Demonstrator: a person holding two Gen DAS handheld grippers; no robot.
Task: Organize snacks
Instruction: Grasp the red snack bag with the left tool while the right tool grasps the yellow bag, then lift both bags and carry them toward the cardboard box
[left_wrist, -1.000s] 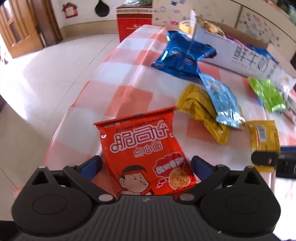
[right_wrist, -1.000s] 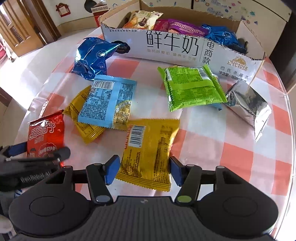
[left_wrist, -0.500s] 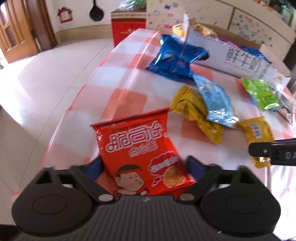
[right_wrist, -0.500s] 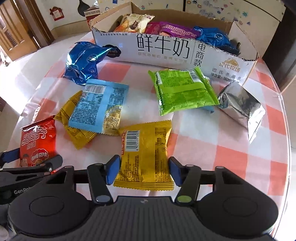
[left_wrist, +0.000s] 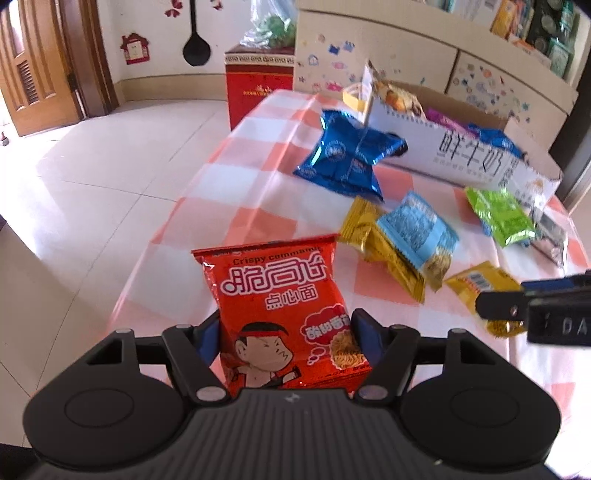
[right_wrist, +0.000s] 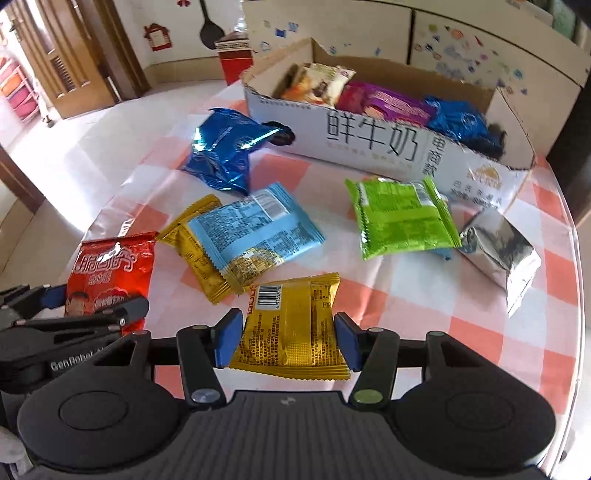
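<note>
1. While both packets sit pinched between blue fingers, the left gripper (left_wrist: 284, 334), its jaws having just been closing, holds the red noodle packet (left_wrist: 280, 306) near the surface's (right_wrist: 461, 325) left edge.
2. Beside it, the right gripper (right_wrist: 286, 341) clamps the yellow packet (right_wrist: 291, 325) by its sides near the front edge.
3. Slippery, puffy film could squirt out of either grip on the way to the cardboard box (right_wrist: 373, 142) at the far edge.
4. Carried together, the two packets could collide above the loose packets lying between.
</note>
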